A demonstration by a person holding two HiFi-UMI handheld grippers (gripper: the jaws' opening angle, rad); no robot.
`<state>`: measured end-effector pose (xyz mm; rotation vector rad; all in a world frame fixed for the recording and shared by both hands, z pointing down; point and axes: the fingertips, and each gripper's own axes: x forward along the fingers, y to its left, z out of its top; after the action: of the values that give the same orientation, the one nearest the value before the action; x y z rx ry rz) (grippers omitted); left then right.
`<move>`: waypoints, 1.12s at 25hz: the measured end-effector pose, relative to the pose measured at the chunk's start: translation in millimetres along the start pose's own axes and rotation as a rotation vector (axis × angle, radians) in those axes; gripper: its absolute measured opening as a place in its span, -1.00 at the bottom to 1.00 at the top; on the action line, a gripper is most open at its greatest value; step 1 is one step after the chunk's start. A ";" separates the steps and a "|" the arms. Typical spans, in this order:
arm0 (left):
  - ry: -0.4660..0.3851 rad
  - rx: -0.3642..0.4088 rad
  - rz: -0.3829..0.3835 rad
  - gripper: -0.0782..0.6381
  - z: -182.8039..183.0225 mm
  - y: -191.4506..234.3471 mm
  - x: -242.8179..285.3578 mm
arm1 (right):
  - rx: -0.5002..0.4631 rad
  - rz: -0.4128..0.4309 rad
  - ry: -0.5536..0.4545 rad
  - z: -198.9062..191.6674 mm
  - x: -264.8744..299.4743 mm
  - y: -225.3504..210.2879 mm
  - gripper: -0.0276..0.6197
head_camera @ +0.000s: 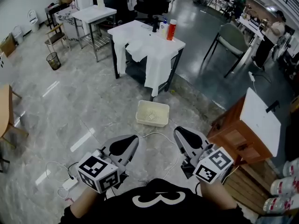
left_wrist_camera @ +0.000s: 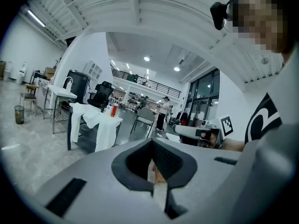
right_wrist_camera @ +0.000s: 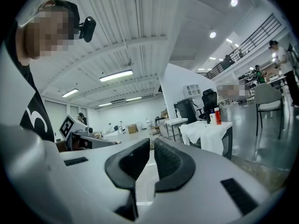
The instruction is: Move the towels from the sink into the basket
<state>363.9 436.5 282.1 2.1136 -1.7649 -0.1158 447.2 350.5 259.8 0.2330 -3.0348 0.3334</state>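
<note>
White towels (head_camera: 148,50) hang over the sink table (head_camera: 122,30) at the far middle of the head view, and they also show small in the left gripper view (left_wrist_camera: 100,122) and the right gripper view (right_wrist_camera: 205,134). A cream perforated basket (head_camera: 152,113) stands on the floor between that table and me. My left gripper (head_camera: 127,146) (left_wrist_camera: 152,148) and right gripper (head_camera: 183,137) (right_wrist_camera: 152,146) are held close to my body. Both are well short of the basket and point level. Each has its jaws together with nothing between them.
A red bottle (head_camera: 172,30) and a faucet (head_camera: 155,23) stand on the sink table. A wooden cabinet (head_camera: 232,134) sits at the right and a grey chair (head_camera: 232,38) behind it. White cables (head_camera: 156,135) lie on the floor. A metal table (head_camera: 93,17) and a bin (head_camera: 53,60) stand far left.
</note>
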 end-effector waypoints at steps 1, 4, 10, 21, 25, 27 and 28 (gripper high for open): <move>-0.001 -0.001 0.006 -0.77 1.7 2.7 -0.8 | -0.001 -0.001 -0.012 2.2 3.1 -2.9 -0.88; -0.007 -0.003 0.019 -0.77 6.3 11.6 0.6 | 0.005 0.005 -0.035 7.4 14.1 -12.6 -0.78; -0.025 -0.003 0.033 -0.77 20.7 38.9 23.9 | 0.002 0.000 -0.057 15.8 45.1 -47.7 -0.38; 0.028 -0.069 0.081 -0.77 53.8 155.2 166.1 | 0.073 0.022 0.001 14.8 161.4 -202.0 -0.08; 0.063 -0.087 0.087 -0.77 71.8 204.7 234.5 | 0.081 0.005 0.059 8.8 210.6 -273.8 -0.06; 0.073 -0.081 0.088 -0.77 82.8 225.7 265.5 | 0.077 -0.004 0.071 10.9 233.2 -307.2 -0.05; 0.077 -0.076 0.089 -0.77 87.9 234.7 278.9 | 0.074 -0.007 0.077 12.4 243.3 -321.5 -0.05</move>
<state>176.5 115.3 330.6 1.9569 -1.7774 -0.0754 258.0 3.0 338.3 0.2305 -2.9481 0.4443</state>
